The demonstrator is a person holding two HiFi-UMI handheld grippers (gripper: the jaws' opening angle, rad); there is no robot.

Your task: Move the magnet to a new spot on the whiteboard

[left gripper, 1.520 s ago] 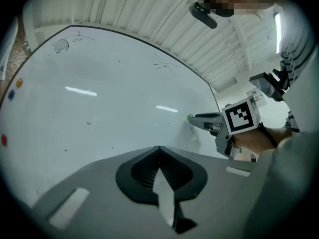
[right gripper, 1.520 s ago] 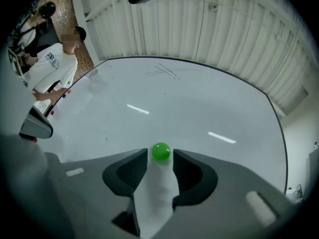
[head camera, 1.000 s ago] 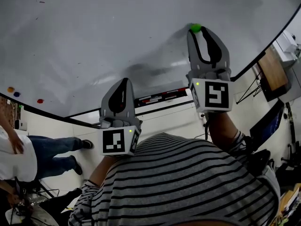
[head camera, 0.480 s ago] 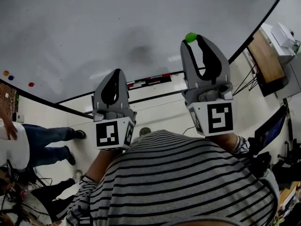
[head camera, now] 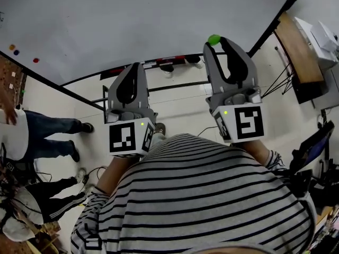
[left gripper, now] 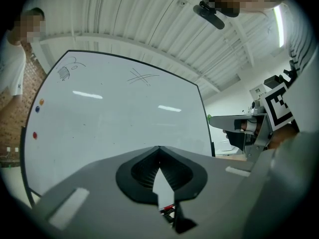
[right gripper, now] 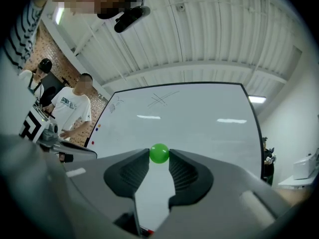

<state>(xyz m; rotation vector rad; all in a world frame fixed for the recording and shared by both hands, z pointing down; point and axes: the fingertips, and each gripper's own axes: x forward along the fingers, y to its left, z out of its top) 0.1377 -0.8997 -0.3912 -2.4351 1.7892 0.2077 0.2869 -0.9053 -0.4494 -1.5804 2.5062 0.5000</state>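
My right gripper (head camera: pixel 215 42) is shut on a small green ball magnet (head camera: pixel 214 39), held at the very tips of its jaws. In the right gripper view the magnet (right gripper: pixel 159 153) sits pinched between both pads, with the whiteboard (right gripper: pixel 189 118) well beyond it. The magnet is off the whiteboard (head camera: pixel 132 20) and hangs in the air below its bottom edge. My left gripper (head camera: pixel 135 65) is to the left, shut with nothing in it; its jaws meet at a point (left gripper: pixel 159 149) facing the whiteboard (left gripper: pixel 114 123).
Orange, blue and red magnets (head camera: pixel 16 52) stick at the board's left edge, with a red one (left gripper: pixel 34 135) lower down. A marker tray (head camera: pixel 153 65) runs under the board. People (head camera: pixel 21 136) stand at left. A wooden desk (head camera: pixel 296 46) is at right.
Both grippers have drawn back from the whiteboard. The right one took the green magnet off the board's surface with it. The board now lies farther away.
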